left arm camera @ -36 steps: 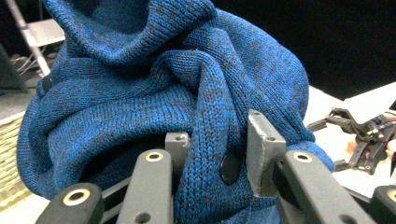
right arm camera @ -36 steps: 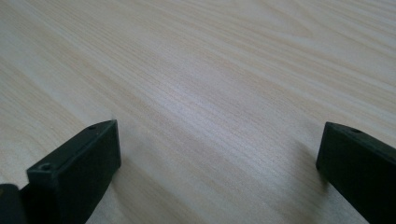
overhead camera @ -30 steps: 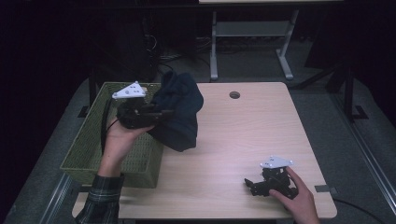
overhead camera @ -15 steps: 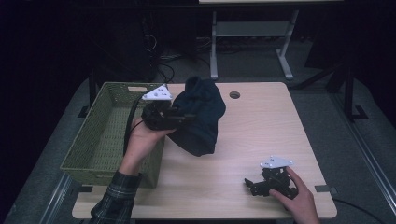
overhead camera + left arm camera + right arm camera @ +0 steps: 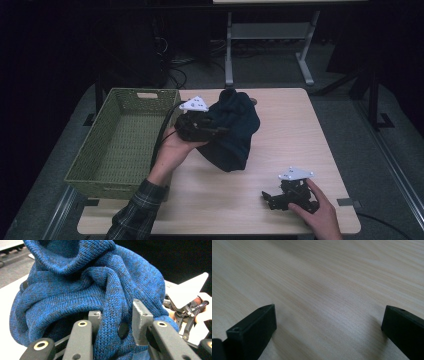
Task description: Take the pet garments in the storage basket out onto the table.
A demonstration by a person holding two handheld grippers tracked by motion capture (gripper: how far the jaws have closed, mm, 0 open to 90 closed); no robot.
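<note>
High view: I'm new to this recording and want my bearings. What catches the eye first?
A dark blue knitted garment, bunched and clamped in the left gripper, hangs over the table's middle, beside the green woven basket at left. The right gripper rests open near the front right corner.

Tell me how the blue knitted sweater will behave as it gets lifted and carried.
Probably floppy: the blue knitted sweater bunches in soft folds and sags below the left gripper that pinches it. Likely not slippery, since the coarse knit is gathered between the fingers. It looks bulky, so loose parts may drag across the table or catch the basket rim.
</note>
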